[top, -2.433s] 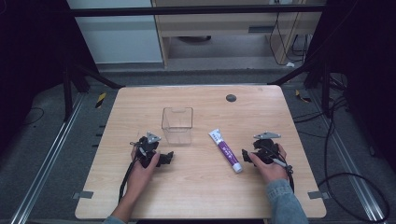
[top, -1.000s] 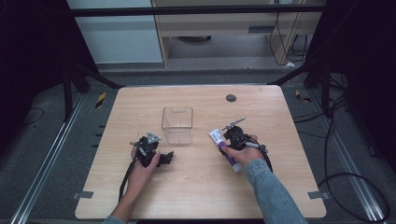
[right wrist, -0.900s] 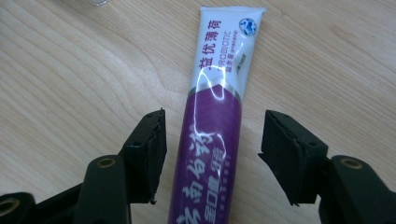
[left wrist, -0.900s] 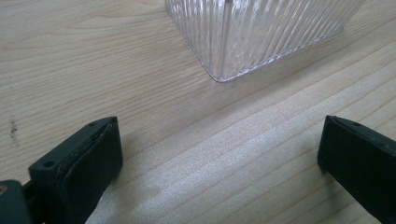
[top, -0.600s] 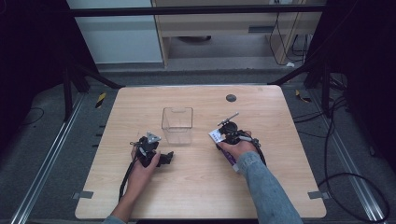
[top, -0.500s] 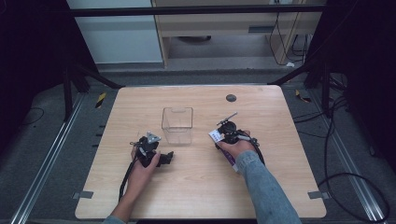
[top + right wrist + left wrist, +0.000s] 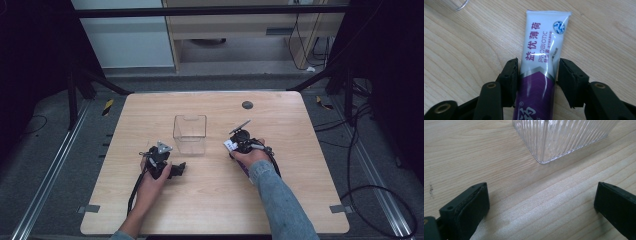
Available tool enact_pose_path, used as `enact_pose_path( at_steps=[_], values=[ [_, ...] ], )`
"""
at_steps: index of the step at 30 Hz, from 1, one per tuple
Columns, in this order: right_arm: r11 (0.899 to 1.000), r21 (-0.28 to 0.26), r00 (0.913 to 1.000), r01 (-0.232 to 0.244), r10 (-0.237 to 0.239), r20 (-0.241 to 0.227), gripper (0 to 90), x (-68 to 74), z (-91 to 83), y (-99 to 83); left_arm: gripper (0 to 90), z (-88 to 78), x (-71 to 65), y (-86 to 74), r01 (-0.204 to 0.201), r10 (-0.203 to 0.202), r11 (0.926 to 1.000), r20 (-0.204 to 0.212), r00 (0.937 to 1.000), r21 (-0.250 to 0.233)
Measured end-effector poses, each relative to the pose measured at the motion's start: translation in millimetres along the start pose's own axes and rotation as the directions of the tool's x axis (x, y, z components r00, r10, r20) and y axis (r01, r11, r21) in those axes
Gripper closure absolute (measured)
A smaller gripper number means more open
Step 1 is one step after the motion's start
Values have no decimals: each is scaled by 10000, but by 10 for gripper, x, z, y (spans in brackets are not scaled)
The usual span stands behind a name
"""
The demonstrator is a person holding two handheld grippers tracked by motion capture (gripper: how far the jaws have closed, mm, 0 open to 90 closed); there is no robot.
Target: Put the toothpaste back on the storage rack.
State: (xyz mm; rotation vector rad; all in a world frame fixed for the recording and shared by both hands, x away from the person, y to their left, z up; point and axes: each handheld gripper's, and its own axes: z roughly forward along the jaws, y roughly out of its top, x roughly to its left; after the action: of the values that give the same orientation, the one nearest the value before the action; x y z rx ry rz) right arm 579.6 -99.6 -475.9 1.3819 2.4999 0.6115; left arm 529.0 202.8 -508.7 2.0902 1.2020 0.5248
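A white and purple toothpaste tube [image 7: 544,47] lies flat on the wooden table [image 7: 210,210], its white end [image 7: 230,145] pointing toward a clear ribbed plastic box [image 7: 190,134]. My right gripper [image 7: 537,77] straddles the tube's middle and its jaws have just been closing. One pad [image 7: 510,80] touches the tube's edge; the other pad [image 7: 570,82] stands a sliver off it. The tube is flat and not lifted. My left gripper [image 7: 541,205] rests on the table in front of the box [image 7: 564,137], open wide with only bare wood between its pads.
A small dark round mark [image 7: 247,105] sits near the table's far edge. Metal rails run along the floor on both sides, and cables lie on the floor at the right. Black frame legs stand behind the table.
The right hand has moved left from beside the tube to over it, and its jaws now stand on either side of the tube. The left hand and the box have not moved.
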Motion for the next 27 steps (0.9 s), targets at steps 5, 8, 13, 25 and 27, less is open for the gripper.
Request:
enact_pose_path(
  at_steps=[5,8,13,25,27],
  values=[
    [10000,45,9999,76,-76,115,564,6,-7,-1,0,0,0,0,0,0,10000,1,10000,-1],
    [9998,32,9997,199,-199,168,596,4,-12,-5,0,0,0,0,2,-2,10000,0,10000,1],
    [9993,66,9984,370,-373,415,687,37,-38,4,0,0,0,0,7,-7,10000,0,10000,2],
    [9970,-762,9997,-148,164,195,795,-14,-151,-41,0,0,0,1,2,-2,10000,0,10000,1],
    [9940,-1078,9996,-208,225,142,795,-32,-210,-60,0,0,0,1,-1,1,10000,0,10000,5]
  ],
)
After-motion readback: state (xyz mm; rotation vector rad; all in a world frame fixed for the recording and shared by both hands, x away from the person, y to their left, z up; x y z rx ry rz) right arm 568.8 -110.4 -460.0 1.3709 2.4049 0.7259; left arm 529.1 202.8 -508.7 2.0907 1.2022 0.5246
